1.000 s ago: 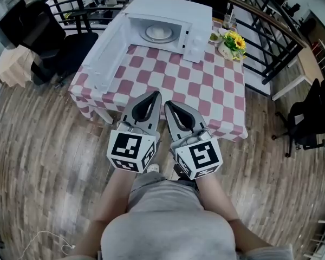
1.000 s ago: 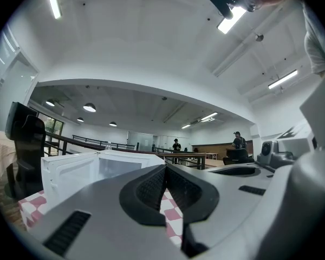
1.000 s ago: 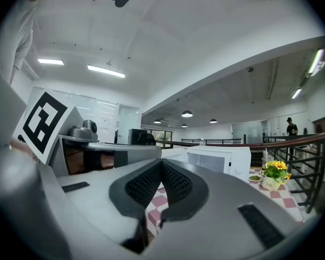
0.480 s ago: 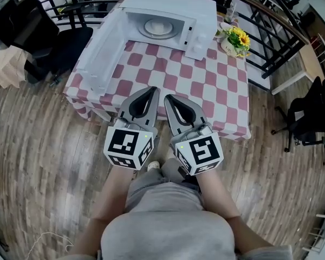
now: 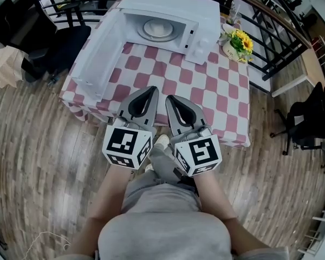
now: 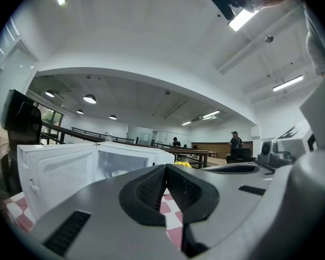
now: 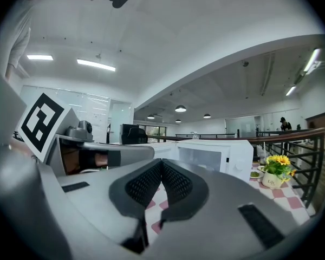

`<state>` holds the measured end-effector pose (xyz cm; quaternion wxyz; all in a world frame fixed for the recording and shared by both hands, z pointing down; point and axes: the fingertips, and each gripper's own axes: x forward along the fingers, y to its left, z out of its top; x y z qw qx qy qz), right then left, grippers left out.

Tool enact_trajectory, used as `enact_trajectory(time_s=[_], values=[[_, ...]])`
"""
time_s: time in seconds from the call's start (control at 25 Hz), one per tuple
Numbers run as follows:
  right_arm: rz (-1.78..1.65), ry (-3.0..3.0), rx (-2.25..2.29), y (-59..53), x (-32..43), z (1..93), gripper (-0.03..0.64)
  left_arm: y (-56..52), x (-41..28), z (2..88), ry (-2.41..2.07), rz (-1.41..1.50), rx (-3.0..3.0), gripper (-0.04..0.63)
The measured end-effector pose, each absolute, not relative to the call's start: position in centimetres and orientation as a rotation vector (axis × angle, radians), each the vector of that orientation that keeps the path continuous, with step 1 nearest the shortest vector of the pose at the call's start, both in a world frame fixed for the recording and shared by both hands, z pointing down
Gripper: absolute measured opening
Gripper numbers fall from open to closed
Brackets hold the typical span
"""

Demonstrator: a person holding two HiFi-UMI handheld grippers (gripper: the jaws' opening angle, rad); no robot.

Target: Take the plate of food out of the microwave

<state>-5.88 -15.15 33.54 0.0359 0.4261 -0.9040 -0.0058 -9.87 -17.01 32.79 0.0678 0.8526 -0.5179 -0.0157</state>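
Observation:
A white microwave [image 5: 170, 20] stands at the far side of the checked table [image 5: 195, 85] with its door [image 5: 100, 53] swung wide to the left. Inside on the turntable sits a white plate of pale food [image 5: 158, 29]. My left gripper [image 5: 154, 89] and right gripper [image 5: 168, 98] hover side by side over the table's near edge, both shut and empty, well short of the microwave. The left gripper view shows the open microwave [image 6: 105, 167] beyond the closed jaws; in the right gripper view the microwave [image 7: 216, 156] stands ahead to the right.
A pot of yellow flowers [image 5: 235, 43] and a small dish [image 5: 226, 28] stand right of the microwave. Black railings [image 5: 276, 42] run behind the table. Office chairs stand at left [image 5: 54, 42] and right [image 5: 309, 118]. The floor is wood planks.
The view has moved a little nearer the table; the microwave and table sit slightly lower and larger in frame. Both grippers stay shut, side by side.

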Motion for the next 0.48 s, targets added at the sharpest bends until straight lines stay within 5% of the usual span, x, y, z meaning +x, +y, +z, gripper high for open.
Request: enact_trajectory(time_s=[0.48], values=[[0.000, -2.768, 1.256, -22.4, -6.5, 34.9, 0.025, -24.8, -10.6, 33.5, -1.568, -0.093, 2.532, 0.002]])
